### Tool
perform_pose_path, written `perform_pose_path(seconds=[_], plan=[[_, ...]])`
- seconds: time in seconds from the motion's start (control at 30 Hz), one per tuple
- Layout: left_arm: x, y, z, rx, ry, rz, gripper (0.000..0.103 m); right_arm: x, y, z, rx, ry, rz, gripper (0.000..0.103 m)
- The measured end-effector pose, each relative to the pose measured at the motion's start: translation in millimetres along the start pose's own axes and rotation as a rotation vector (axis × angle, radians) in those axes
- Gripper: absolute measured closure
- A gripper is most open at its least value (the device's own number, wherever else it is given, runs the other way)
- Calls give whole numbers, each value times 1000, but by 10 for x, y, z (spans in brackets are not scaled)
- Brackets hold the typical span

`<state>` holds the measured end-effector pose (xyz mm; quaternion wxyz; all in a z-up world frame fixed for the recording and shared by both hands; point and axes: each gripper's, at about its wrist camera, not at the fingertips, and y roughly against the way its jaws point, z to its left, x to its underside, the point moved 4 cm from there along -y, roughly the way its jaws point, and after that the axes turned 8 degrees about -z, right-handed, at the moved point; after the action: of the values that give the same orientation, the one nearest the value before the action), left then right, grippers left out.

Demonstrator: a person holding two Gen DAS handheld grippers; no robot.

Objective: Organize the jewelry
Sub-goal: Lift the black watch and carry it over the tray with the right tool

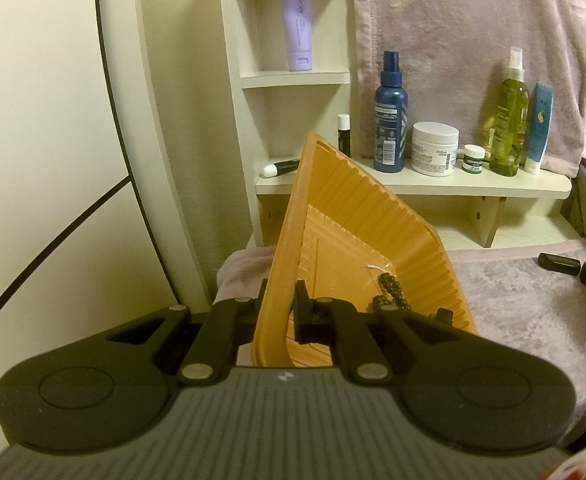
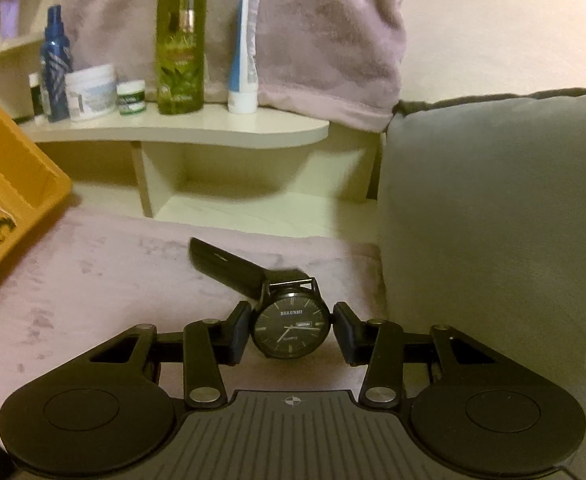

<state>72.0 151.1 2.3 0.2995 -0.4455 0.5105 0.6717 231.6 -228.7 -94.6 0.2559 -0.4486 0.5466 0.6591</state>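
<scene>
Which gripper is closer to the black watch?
Right. The right gripper has the watch between its fingers; the left gripper is off to the side, clamped on the orange tray's rim.

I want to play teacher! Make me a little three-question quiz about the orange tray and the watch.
1. True or false: the left gripper is shut on the rim of the orange tray, holding it tilted.
2. What lies inside the tray? A) a bead bracelet B) a spoon C) a key
3. Fill in: the watch sits between the fingers of the right gripper, on the pink ____.

Key: 1 true. 2 A. 3 cloth. In the right wrist view a small gap still shows between the watch and one finger, so the watch is not yet gripped.
</scene>
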Motion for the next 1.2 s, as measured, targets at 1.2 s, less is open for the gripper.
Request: perform_pose_path(seconds=[1.2], plan=[[-16, 33, -14, 15, 8, -8, 94, -232, 425, 565, -123, 5, -44, 59]])
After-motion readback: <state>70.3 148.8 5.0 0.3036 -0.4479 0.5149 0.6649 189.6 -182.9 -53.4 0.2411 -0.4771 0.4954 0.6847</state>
